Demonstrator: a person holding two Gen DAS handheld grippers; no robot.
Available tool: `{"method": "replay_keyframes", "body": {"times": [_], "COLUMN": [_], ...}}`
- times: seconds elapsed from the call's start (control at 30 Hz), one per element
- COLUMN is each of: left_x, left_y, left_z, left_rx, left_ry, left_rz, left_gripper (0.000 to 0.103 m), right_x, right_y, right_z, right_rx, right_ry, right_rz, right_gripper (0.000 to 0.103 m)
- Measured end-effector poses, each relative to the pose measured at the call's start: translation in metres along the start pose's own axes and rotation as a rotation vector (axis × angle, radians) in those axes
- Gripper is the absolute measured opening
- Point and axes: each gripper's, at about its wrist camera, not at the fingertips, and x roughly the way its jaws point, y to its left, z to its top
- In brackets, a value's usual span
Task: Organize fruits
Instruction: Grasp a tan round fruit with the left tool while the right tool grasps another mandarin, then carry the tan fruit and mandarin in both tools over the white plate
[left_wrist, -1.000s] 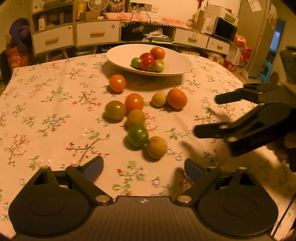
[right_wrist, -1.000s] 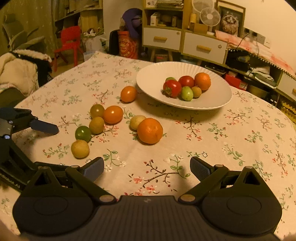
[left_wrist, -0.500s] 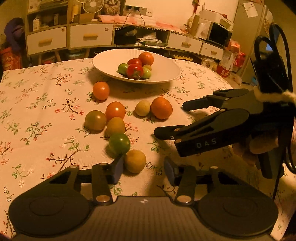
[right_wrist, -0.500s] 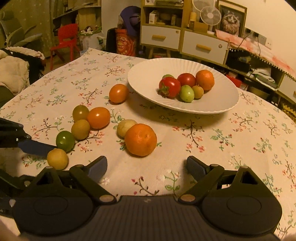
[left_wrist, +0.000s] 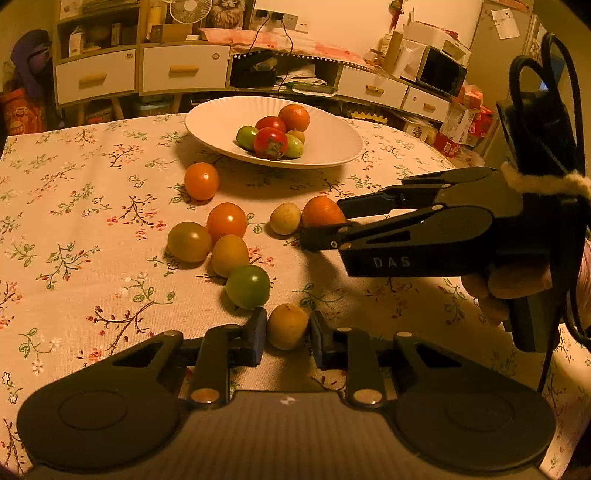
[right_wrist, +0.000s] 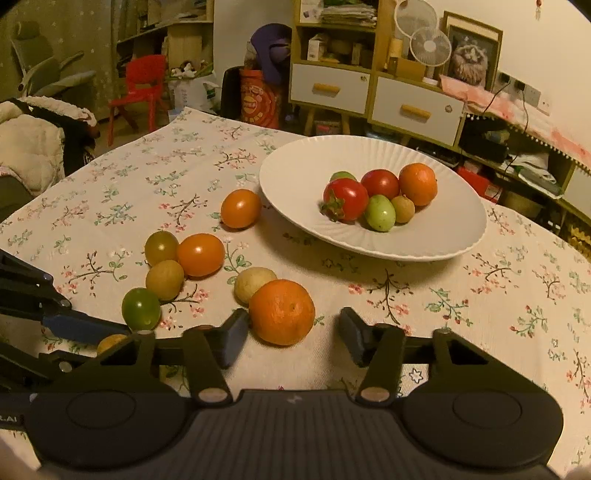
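Two grippers down, my left gripper (left_wrist: 287, 334) jaws seemingly pinching yellow fruit (left_wrist: 287, 331), right gripper (right_wrist: 293, 338) jaws spread around orange (right_wrist: 282, 312)

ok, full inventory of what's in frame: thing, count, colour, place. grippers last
plate: 1, white, far side of table
fruits in plate: 6; 2 red, 2 green, 1 orange, 1 yellowish
loose fruits on cloth: 8; 3 orange, 3 yellowish, 1 green, 1 olive
tablecloth: 1, pale floral, over table
left gripper: fingers flanking the nearest yellowish fruit, contact unclear
right gripper: open around the mandarin
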Motion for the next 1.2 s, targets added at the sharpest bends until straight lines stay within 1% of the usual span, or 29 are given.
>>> {"method": "replay_keyframes", "body": {"times": [0.07,0.2,0.63,1.2], "left_x": [0.0,0.0,-0.003,-0.017], "left_y": [0.0,0.0,0.001,0.007], "left_z": [0.0,0.0,0.002,0.016], "left_rx": [0.001,0.001,-0.008,-0.034], "left_ry": [0.0,0.002,-0.002,-0.06], "left_rz": [0.001,0.001,-0.007,-0.006], "left_gripper": [0.02,0.02,0.02,0.02], "right_x": [-0.001,-0.002,-0.01,-0.032], "right_y": [0.0,0.002,0.0,-0.002], "right_z": [0.001,0.002,0.003,0.01], "right_rx": [-0.005,-0.022,0.012,0.066], "right_ry": [-0.002,-0.005,-0.006,-0.04], "right_rz": [0.016,0.022,0.053,0.073], "right_gripper": [0.033,0.033,0.033,0.033]}}
